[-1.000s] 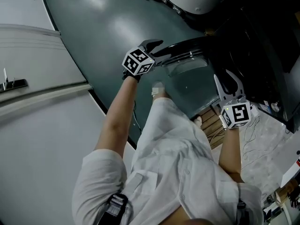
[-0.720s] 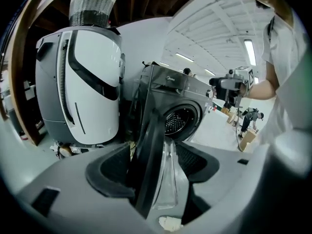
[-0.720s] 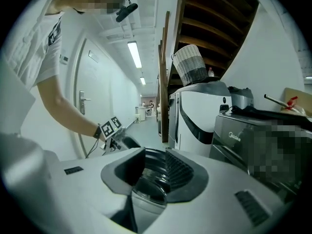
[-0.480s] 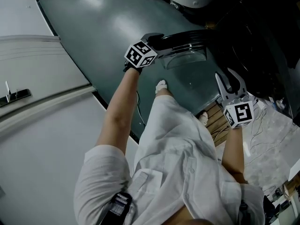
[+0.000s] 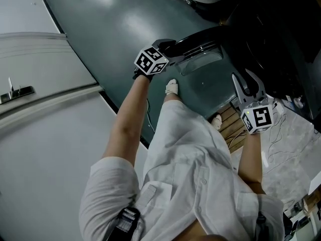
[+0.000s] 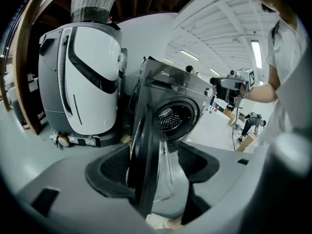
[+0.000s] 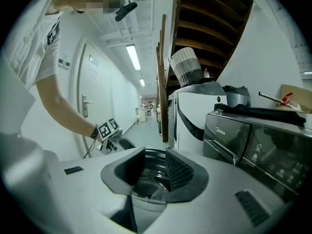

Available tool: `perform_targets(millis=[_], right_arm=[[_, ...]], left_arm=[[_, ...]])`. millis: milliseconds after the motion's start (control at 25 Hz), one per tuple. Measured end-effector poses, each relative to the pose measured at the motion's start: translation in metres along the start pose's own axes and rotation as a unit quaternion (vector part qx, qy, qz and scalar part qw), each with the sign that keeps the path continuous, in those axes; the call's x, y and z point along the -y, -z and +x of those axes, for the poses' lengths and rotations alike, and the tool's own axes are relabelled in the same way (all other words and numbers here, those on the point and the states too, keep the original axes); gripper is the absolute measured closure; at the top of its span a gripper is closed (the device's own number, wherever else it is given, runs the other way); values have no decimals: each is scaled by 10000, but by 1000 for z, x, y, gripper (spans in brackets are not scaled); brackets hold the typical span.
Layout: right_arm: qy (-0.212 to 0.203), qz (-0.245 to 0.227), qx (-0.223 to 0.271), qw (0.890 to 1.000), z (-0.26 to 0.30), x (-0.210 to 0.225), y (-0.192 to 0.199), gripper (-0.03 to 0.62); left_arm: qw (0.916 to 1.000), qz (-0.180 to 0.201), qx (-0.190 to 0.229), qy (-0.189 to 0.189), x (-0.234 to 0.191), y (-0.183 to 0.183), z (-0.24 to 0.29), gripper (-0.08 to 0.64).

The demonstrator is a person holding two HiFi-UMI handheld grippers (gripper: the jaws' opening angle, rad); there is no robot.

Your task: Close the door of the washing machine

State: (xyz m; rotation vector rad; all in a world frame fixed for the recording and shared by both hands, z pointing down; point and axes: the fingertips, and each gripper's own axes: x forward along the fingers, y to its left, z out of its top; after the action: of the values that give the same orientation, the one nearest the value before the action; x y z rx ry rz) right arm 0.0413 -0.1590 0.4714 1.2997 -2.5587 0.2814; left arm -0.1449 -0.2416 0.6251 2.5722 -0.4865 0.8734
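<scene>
The door (image 6: 146, 172) of the washing machine (image 6: 168, 84) is swung wide open and is seen edge-on: a round dark rim is fitted with a bulging clear glass bowl. Behind it, the dark grey front-loader's perforated drum (image 6: 171, 117) is left exposed.

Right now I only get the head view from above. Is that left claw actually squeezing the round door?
Observer: No. Its own camera shows the left gripper with jaws spread wide; the edge of the door stands between them, unclamped.
Operator: Can you see where the door has to go?
Observer: Yes. Past the door, the washing machine shows its drum gaping open.
Operator: And the right claw?
Observer: The right gripper has its jaws apart, gripping nothing.
</scene>
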Motion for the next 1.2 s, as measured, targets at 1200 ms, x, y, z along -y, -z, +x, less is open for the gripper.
perform_targets(millis=[1200], right_arm=[[876, -95, -55, 9961, -220, 43, 22, 443]], left_arm=[[9881, -354, 740, 1305, 276, -47, 143, 259]])
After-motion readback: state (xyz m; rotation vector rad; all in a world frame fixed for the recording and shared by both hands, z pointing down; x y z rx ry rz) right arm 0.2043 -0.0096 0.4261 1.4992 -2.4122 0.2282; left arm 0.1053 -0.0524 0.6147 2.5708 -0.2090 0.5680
